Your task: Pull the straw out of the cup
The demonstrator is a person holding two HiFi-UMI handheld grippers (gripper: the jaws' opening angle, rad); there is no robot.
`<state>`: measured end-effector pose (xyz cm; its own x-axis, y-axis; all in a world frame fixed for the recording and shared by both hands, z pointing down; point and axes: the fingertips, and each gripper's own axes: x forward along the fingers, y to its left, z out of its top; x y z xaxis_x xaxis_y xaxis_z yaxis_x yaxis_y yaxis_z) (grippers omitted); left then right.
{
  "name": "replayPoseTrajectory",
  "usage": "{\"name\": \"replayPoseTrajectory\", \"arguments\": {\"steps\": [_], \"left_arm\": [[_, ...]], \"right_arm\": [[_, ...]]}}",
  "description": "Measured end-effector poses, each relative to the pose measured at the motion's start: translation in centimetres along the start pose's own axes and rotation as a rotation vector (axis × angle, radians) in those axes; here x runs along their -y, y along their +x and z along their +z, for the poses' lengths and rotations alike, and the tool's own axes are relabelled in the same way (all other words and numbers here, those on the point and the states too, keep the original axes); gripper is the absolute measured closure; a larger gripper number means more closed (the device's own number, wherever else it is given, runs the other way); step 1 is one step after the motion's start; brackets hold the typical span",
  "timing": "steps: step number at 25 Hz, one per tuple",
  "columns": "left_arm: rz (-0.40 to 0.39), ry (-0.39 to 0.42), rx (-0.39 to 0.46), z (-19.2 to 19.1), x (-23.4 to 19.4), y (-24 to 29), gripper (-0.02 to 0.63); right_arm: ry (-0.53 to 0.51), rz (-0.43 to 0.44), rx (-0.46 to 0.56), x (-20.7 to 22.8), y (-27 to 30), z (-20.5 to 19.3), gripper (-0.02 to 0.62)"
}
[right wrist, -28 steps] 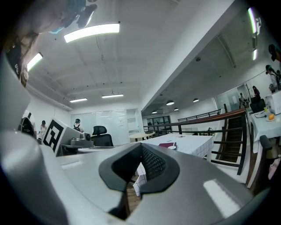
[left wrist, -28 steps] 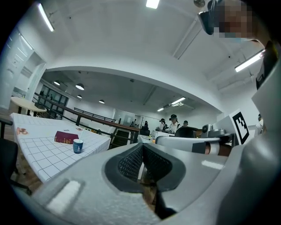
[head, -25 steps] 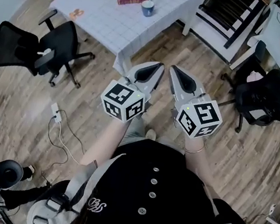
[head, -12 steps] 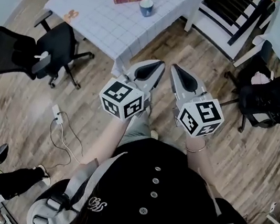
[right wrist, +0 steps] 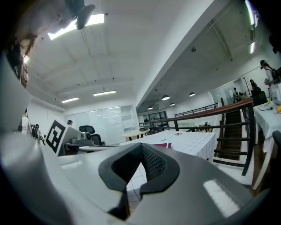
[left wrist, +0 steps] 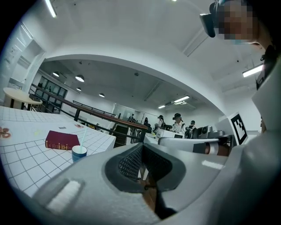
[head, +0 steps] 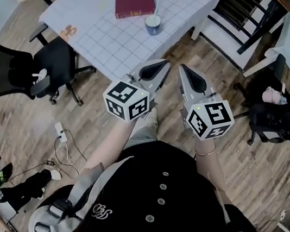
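A blue cup with a pale straw upright in it stands near the right end of a table with a white grid cloth. In the left gripper view the cup and its straw show at lower left, well beyond the jaws. My left gripper and right gripper are held side by side over the wooden floor, short of the table's near corner. Both are shut and hold nothing. In the right gripper view my right gripper points at the table; the cup is hidden behind the jaws.
A red book lies behind the cup, and an orange object lies at the table's left. Black office chairs stand on both sides. A power strip with cables lies on the floor. A staircase rises at back right.
The table with the cup and book has come nearer and lower in the head view. Both grippers moved forward together toward it, still shut and side by side.
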<state>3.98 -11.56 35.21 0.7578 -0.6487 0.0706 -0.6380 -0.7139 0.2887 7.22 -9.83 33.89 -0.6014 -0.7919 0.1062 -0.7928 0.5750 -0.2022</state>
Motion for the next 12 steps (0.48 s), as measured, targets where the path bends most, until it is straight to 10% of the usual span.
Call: {"name": "replayPoseTrajectory", "arguments": {"steps": [12], "left_arm": [[-0.070, 0.031, -0.007, 3.8, -8.3, 5.4, 0.607]], "right_arm": [[0.003, -0.074, 0.017, 4.4, 9.4, 2.1, 0.595]]}}
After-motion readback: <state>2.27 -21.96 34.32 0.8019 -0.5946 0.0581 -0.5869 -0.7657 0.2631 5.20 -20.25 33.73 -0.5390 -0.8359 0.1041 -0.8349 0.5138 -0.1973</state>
